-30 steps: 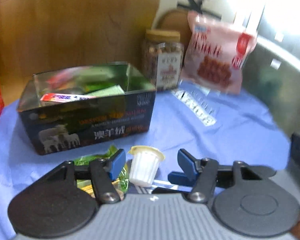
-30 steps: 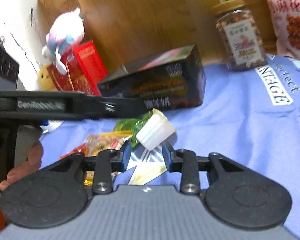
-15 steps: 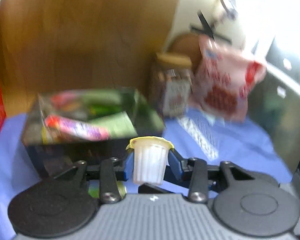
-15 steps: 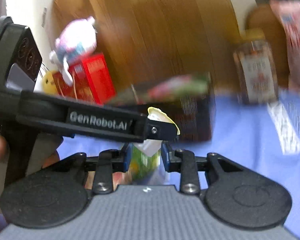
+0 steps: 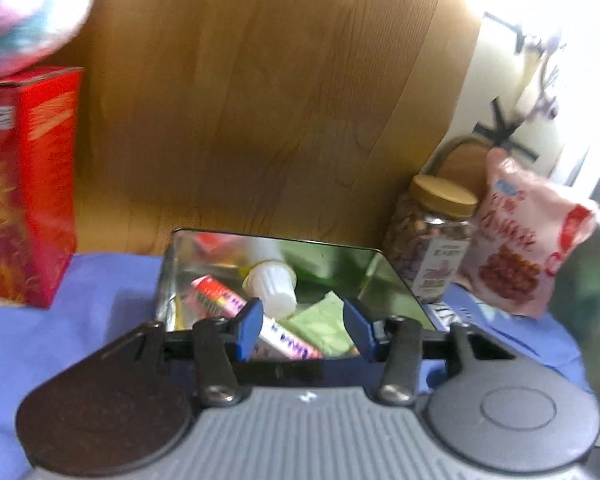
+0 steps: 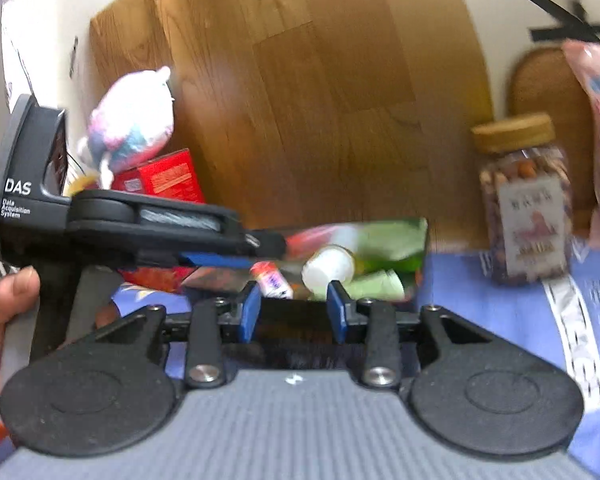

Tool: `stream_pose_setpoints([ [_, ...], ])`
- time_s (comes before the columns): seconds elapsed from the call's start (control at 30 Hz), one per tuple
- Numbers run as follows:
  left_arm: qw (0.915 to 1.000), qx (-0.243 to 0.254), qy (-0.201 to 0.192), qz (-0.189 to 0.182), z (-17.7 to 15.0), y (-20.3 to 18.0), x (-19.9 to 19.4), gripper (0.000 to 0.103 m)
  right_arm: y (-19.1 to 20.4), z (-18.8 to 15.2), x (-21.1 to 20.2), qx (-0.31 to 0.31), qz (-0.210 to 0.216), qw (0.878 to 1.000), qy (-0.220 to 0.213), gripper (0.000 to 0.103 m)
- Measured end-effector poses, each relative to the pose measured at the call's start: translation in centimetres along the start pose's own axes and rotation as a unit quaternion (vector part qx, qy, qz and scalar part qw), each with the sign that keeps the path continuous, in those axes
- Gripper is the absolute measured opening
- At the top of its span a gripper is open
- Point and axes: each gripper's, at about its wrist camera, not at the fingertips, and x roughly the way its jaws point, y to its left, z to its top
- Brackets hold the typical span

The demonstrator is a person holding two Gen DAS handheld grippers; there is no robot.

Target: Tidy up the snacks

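While the left gripper was held wide apart at lower centre, the white jelly cup was seen lying inside the tin box, just beyond its fingertips; the right gripper was parted and empty.

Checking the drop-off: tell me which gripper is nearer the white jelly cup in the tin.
Left. The left gripper is open right over the tin, with the jelly cup lying just beyond its fingers. The right gripper, also open, sits back outside the tin's near wall.
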Motion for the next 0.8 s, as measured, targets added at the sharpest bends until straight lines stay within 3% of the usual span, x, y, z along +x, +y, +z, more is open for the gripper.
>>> stream_pose_setpoints([
  [0.13, 0.9994, -0.029, 0.012, -0.018, -2.6, 2.1, -3.7, 0.047, -0.1, -2.9, -3.0, 0.046, 0.034, 0.998, 0.031, 0.041],
  [0.27, 0.9985, -0.051, 0.016, -0.008, -6.2, 4.6, -6.9, 0.048, 1.6, -5.9, -4.4, 0.066, 0.076, 0.992, 0.076, 0.043],
  [0.33, 0.997, -0.075, 0.018, 0.004, -8.0, 6.1, -8.1, 0.048, 3.5, -7.2, -4.6, 0.039, 0.081, 0.992, 0.093, 0.051],
  [0.4, 0.9939, -0.107, 0.028, 0.006, -9.6, 7.3, -8.5, 0.048, 6.0, -8.2, -4.4, -0.014, 0.065, 0.992, 0.104, 0.076],
  [0.47, 0.992, -0.12, 0.036, 0.008, -10.8, 7.8, -8.5, 0.048, 8.0, -9.0, -3.4, -0.052, 0.042, 0.99, 0.12, 0.087],
  [0.57, 0.9916, -0.124, 0.037, 0.011, -12.1, 7.5, -9.1, 0.048, 9.2, -9.7, -1.6, -0.067, 0.018, 0.987, 0.147, 0.084],
  [0.63, 0.9923, -0.12, 0.032, 0.006, -12.2, 7.2, -9.7, 0.048, 9.6, -9.9, -1.4, -0.108, -0.009, 0.984, 0.14, 0.064],
  [0.67, 0.9926, -0.118, 0.029, 0.002, -12.1, 7.1, -9.9, 0.048, 9.6, -9.7, -1.6, -0.111, -0.021, 0.984, 0.138, 0.061],
  [0.8, 0.9943, -0.104, 0.019, -0.008, -11.3, 6.0, -10.2, 0.048, 6.0, -9.2, -4.5, -0.114, -0.079, 0.983, 0.122, 0.063],
])
